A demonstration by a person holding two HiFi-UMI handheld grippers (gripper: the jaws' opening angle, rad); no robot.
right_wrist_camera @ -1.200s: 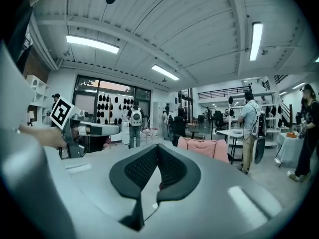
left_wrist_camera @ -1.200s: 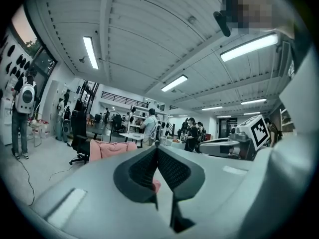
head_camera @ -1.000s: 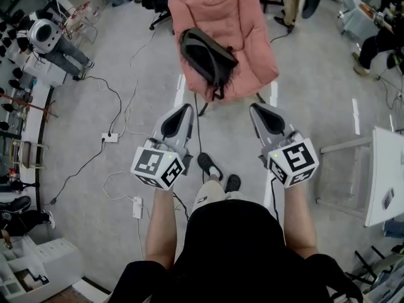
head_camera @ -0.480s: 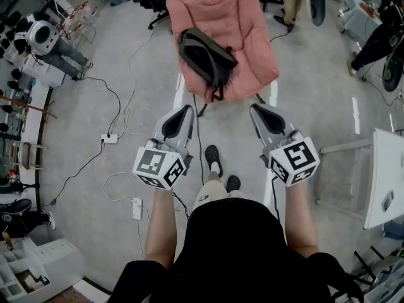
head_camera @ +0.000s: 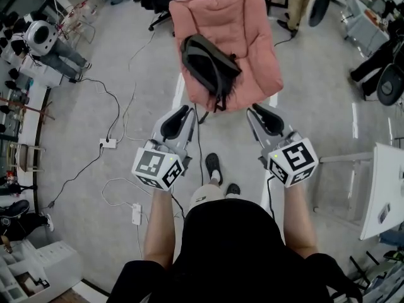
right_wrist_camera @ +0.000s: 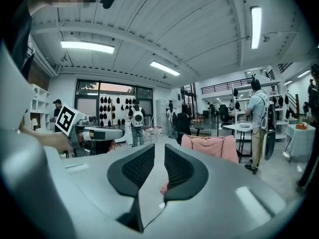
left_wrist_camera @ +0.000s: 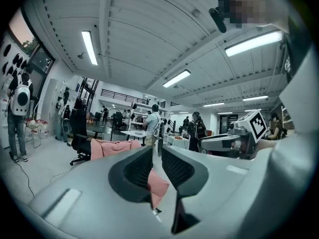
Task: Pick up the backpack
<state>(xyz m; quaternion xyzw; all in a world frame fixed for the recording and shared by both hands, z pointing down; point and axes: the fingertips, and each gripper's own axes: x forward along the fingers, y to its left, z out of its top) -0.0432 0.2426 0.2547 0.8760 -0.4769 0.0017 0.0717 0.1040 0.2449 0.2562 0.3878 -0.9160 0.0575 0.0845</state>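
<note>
Both grippers have come closer to the pink chair (head_camera: 249, 36) than a moment ago, and their fingers, shut then, are opening now; the left gripper (head_camera: 180, 113) and the right gripper (head_camera: 260, 113) are side by side just in front of the chair's front edge, pointing at it. The left fingers (left_wrist_camera: 137, 168) have a small gap with nothing held in it; the right fingers (right_wrist_camera: 182, 168) are the same. The black backpack (head_camera: 208, 65) lies on the chair's seat; one strap hangs over the front edge; it is between the two grippers and a little beyond them, apart from both.
</note>
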